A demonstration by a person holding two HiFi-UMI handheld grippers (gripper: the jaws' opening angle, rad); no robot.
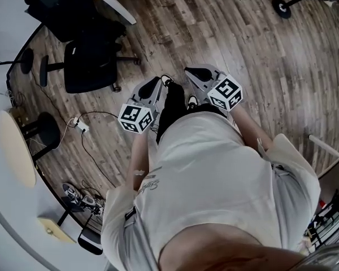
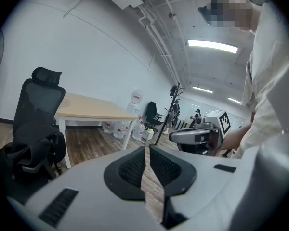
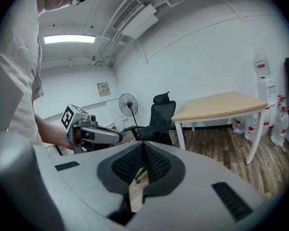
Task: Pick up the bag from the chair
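Note:
A black office chair [image 1: 90, 61] stands on the wood floor, ahead and to the left of me. In the left gripper view the chair [image 2: 38, 105] is at the left edge with a dark bag [image 2: 26, 157] slumped on its seat. From overhead the bag blends into the black seat. My left gripper [image 1: 157, 83] and right gripper [image 1: 191, 71] are held side by side at waist height, well short of the chair. The left gripper [image 2: 147, 150] is shut with nothing in it. The right gripper [image 3: 143, 150] is also shut and empty, with the chair [image 3: 158, 121] beyond it.
A wooden-topped white table [image 2: 91, 110] stands past the chair, with water bottles [image 2: 135, 128] beside it. A floor fan [image 3: 127, 103], a round black stool [image 1: 45, 131], a pale round table [image 1: 14, 148] and floor cables [image 1: 80, 124] lie to the left.

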